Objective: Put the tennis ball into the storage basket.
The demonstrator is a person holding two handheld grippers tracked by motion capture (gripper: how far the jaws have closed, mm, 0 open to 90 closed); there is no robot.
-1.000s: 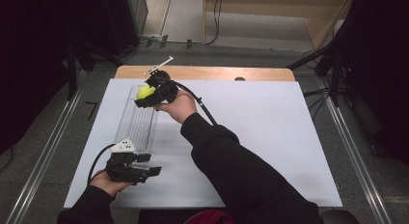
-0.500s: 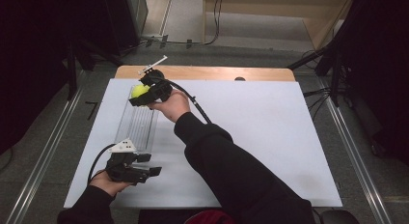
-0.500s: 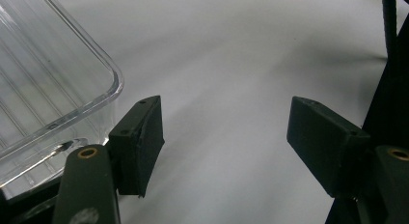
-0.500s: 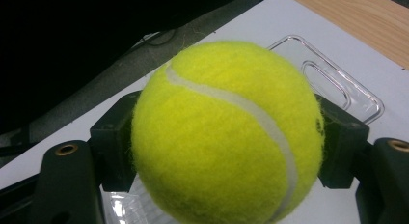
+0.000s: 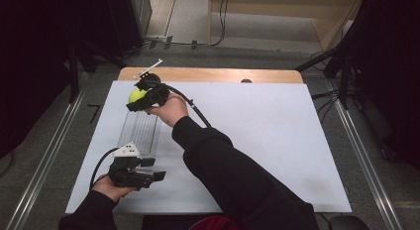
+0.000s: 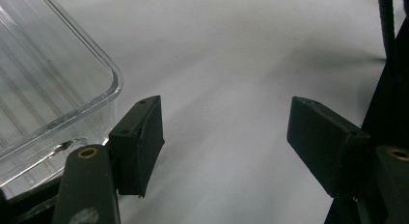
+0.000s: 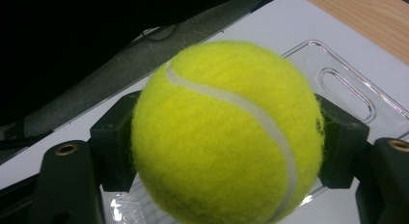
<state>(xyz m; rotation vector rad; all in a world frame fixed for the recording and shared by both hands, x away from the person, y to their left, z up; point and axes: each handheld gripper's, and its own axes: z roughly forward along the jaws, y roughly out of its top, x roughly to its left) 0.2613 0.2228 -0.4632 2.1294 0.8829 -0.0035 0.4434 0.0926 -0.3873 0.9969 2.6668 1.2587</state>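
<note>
A yellow tennis ball (image 5: 136,95) (image 7: 224,132) is clamped between the jaws of my right gripper (image 5: 139,99) (image 7: 224,147), which is shut on it over the far end of a clear plastic tray (image 5: 141,130) (image 7: 347,89) lying on the white table sheet (image 5: 257,126). My left gripper (image 5: 157,176) (image 6: 224,142) rests near the table's front left, just past the tray's near corner (image 6: 53,89). Its jaws stand wide open over bare white sheet with nothing between them.
The wooden table edge (image 5: 213,74) runs along the back, and a small white stick (image 5: 147,69) lies at its left end. A black cable (image 5: 195,111) trails from the right gripper over the sleeve. Grey floor and metal rails (image 5: 44,160) flank the table.
The right hand has carried the ball a little to the left and slightly lower over the tray's far end. The left gripper has stayed put.
</note>
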